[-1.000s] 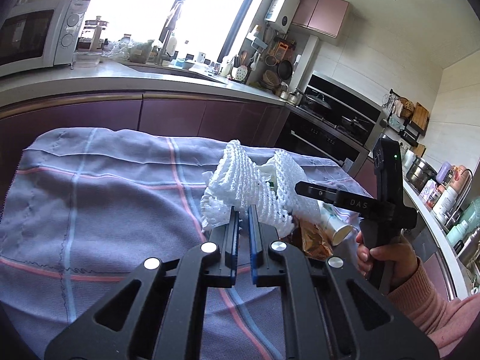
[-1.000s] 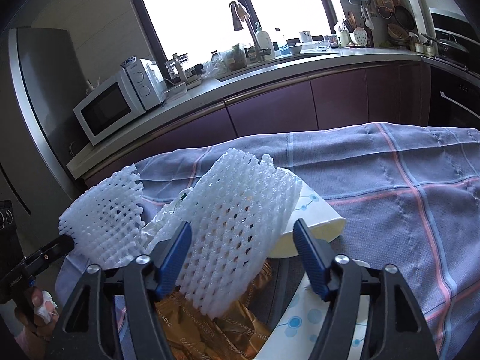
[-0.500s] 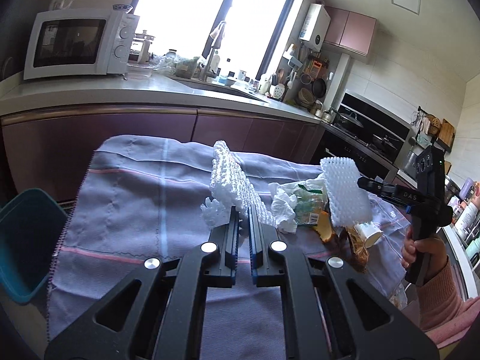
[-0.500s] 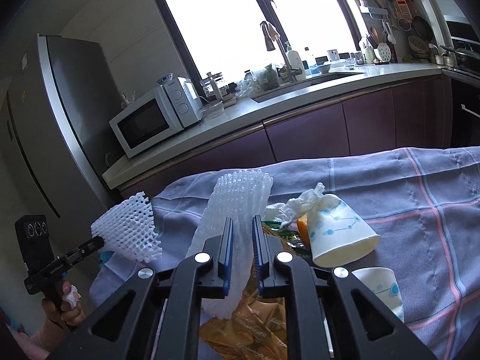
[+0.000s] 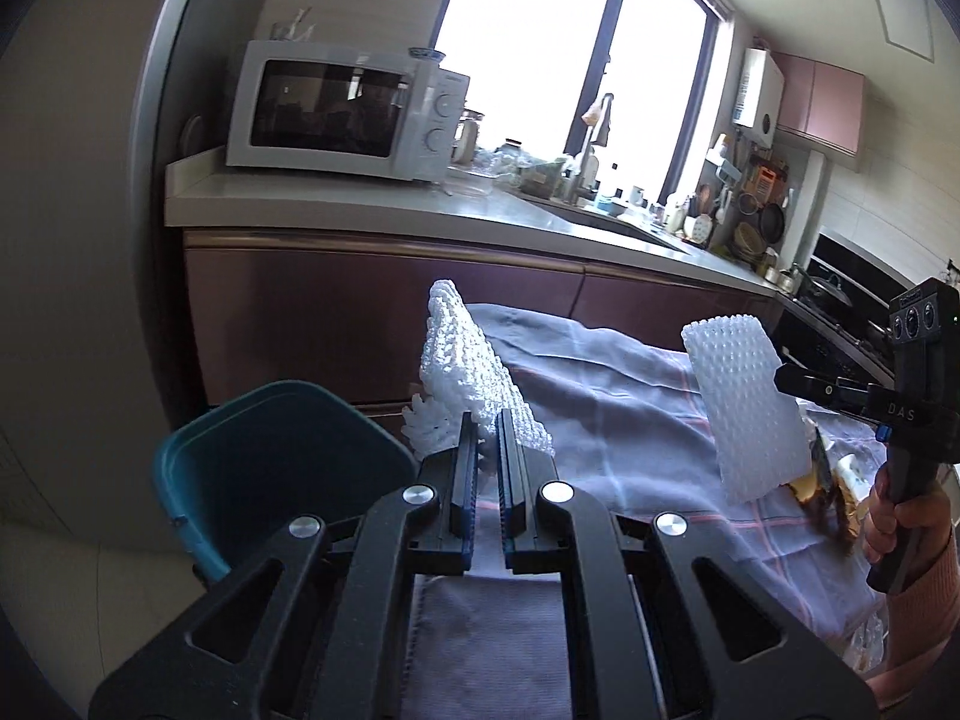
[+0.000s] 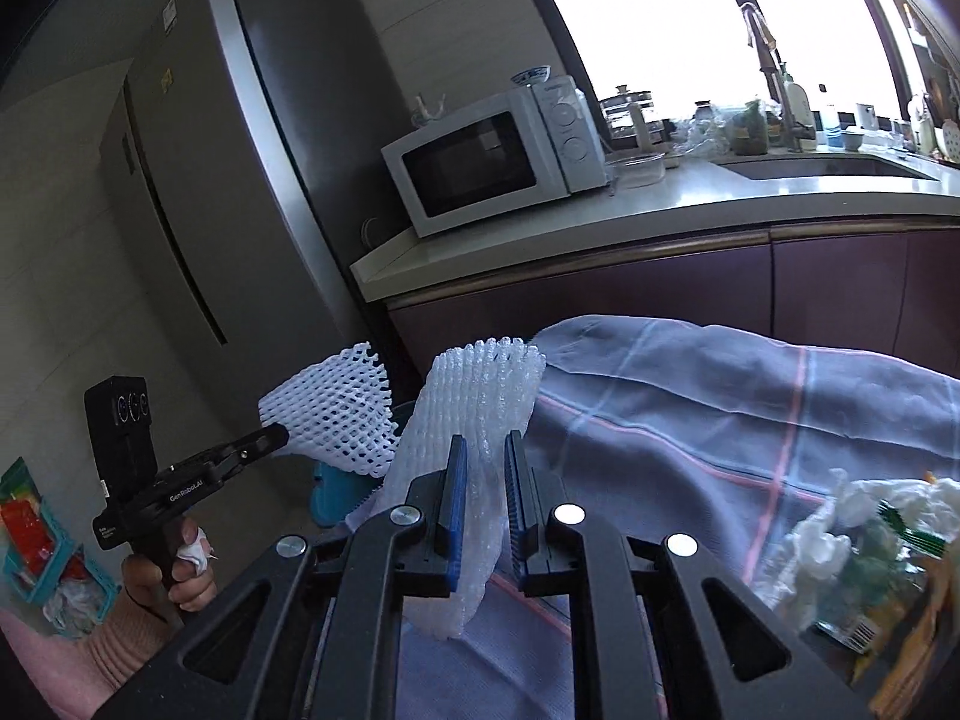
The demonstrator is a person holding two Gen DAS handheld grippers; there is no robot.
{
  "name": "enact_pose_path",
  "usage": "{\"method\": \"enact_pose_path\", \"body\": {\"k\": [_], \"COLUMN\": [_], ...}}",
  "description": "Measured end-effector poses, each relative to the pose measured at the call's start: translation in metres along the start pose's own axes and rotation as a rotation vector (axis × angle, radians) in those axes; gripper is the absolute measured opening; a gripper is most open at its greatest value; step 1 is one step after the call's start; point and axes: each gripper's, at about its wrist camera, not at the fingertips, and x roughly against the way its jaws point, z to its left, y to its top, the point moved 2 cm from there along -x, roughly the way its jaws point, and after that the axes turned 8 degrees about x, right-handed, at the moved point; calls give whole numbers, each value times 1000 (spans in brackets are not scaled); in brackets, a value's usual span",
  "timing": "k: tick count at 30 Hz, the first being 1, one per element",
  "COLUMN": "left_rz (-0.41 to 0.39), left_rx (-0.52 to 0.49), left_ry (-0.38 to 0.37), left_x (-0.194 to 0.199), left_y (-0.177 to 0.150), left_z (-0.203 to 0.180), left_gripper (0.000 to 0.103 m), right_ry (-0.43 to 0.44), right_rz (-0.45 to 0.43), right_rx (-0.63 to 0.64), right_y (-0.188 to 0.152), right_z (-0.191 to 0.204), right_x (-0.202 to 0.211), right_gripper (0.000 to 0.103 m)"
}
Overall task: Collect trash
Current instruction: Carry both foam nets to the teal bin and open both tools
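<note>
Pinching foam nets [image 5: 474,378], both grippers' fingers [image 5: 462,468].

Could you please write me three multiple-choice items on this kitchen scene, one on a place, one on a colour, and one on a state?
1. Where does the microwave stand?
A. On the counter beside the fridge
B. On the cloth-covered table
C. On the floor

2. What colour is the bin next to the table?
A. Red
B. Teal
C. White

3. What is the state of the left gripper?
A. Open and empty
B. Shut on a paper cup
C. Shut on a white foam net

Answers:
1. A: the microwave sits at the end of the counter, with the fridge right beside it.
2. B: the bin's walls are teal.
3. C: the left foam net is pinched between its nearly closed jaws; the right gripper likewise clamps the right foam net.
</note>
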Motion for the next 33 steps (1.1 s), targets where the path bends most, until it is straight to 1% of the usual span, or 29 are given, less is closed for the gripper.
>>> {"method": "enact_pose_path", "body": {"k": [4, 7, 12, 15, 19, 22, 24, 25, 26, 28, 29, 31, 33], "left_rz": [23, 48, 87, 113, 151, 169, 175, 180, 184, 193, 195, 193, 194], "left_rx": [45, 80, 127, 135, 136, 147, 151, 155, 159, 161, 162, 159, 158], "left_ry": [79, 132, 192, 213, 245, 256, 269, 274, 276, 289, 291, 296, 299], "left_x": [-6, -16, -34, -49, -71, -83, -88, -92, -95, -100, -103, -105, -105], "left_y": [0, -5, -14, -17, -17, -17, -19, -18, -20, -24, -24, -28, -31], "left_z": [46, 73, 108, 119, 132, 141, 145, 148, 149, 152, 153, 155, 153], "left_gripper": [7, 7, 7, 7, 7, 7, 7, 10, 11, 13, 14, 20, 21], "right_ry": [84, 123, 147, 158, 141, 121, 110, 105, 99, 82, 81, 77, 74], "right_rz": [49, 85, 149, 194, 265, 307, 333, 345, 356, 378, 391, 387, 378], "right_rx": [11, 20, 31, 26, 29, 35, 33, 33, 32, 30, 22, 12, 17], "right_y": [14, 22, 27, 25, 19, 13, 10, 10, 8, 5, 4, 4, 4], "right_z": [27, 46, 70, 78, 85, 88, 90, 91, 92, 92, 92, 90, 89], "right_x": [-58, -98, -156, -187, -223, -242, -253, -260, -264, -271, -273, -273, -266], "right_gripper": [11, 11, 11, 11, 11, 12, 14, 17, 20, 22, 26, 31, 32]}}
